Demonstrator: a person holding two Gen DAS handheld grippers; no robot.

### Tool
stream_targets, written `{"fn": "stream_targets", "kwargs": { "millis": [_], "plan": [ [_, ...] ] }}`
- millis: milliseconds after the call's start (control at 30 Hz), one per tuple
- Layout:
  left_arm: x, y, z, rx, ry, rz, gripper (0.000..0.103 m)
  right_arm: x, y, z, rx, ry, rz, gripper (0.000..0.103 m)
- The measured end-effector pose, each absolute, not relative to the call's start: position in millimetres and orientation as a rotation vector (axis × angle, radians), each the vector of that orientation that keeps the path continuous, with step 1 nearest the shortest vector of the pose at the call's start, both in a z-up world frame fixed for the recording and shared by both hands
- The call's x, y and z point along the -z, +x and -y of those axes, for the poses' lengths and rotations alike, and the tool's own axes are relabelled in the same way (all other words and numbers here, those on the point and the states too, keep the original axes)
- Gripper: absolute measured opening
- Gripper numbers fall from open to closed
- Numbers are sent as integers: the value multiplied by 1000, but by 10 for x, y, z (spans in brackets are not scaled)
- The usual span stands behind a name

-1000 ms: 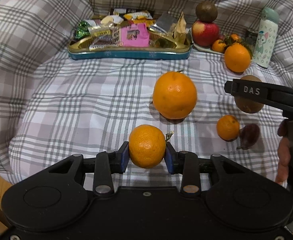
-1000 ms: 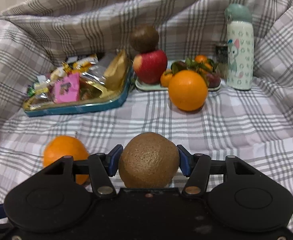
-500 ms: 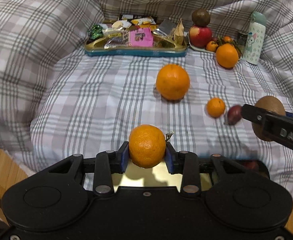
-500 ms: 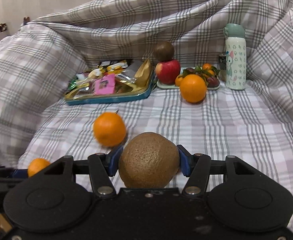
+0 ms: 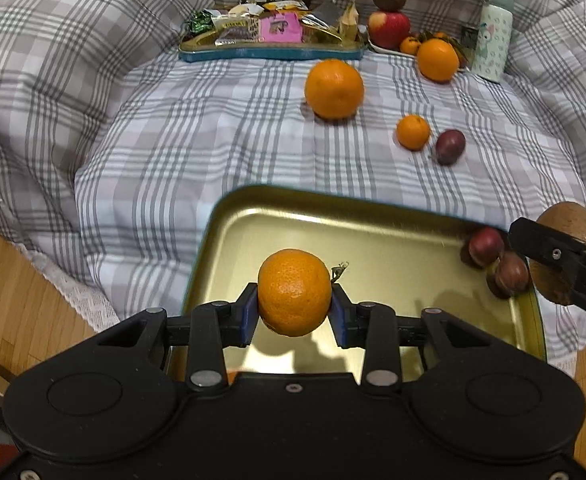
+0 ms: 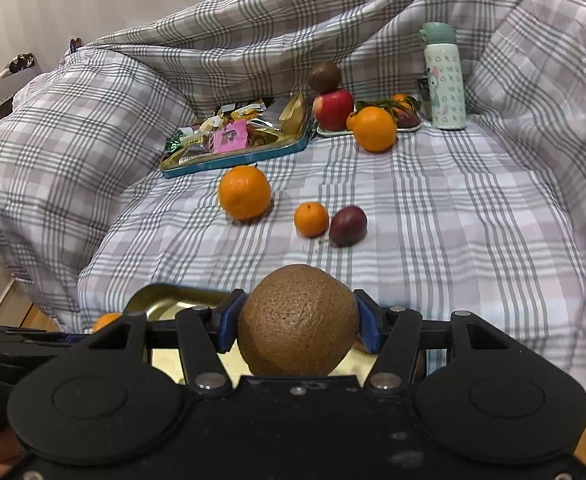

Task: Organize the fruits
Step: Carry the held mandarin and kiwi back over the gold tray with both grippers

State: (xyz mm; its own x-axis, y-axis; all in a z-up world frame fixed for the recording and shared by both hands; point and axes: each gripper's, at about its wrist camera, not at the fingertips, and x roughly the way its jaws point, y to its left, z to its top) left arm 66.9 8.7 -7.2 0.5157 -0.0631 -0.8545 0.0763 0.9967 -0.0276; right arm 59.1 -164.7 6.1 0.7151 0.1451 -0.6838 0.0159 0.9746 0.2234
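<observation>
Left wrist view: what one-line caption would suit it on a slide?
The left tool carries a mandarin above a gold tray holding two plums.

I see a plaid-covered bed (image 5: 213, 128) w/ gold tray (image 5: 373, 216) at bottom, big orange (image 5: 333, 89), small mandarin (image 5: 413, 132) & purple fruit (image 5: 449, 146) mid-frame, snack tin (image 5: 269, 53) & bottle (image 5: 492, 36) up top.
</observation>
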Motion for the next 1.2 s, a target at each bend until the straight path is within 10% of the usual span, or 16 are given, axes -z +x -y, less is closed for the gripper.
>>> {"fn": "stream_targets", "kwargs": {
  "millis": [1200],
  "plan": [
    [433, 862, -194, 3, 35, -1056, 45, 399, 665, 1357, -79, 114, -875, 61]
  ]
}}
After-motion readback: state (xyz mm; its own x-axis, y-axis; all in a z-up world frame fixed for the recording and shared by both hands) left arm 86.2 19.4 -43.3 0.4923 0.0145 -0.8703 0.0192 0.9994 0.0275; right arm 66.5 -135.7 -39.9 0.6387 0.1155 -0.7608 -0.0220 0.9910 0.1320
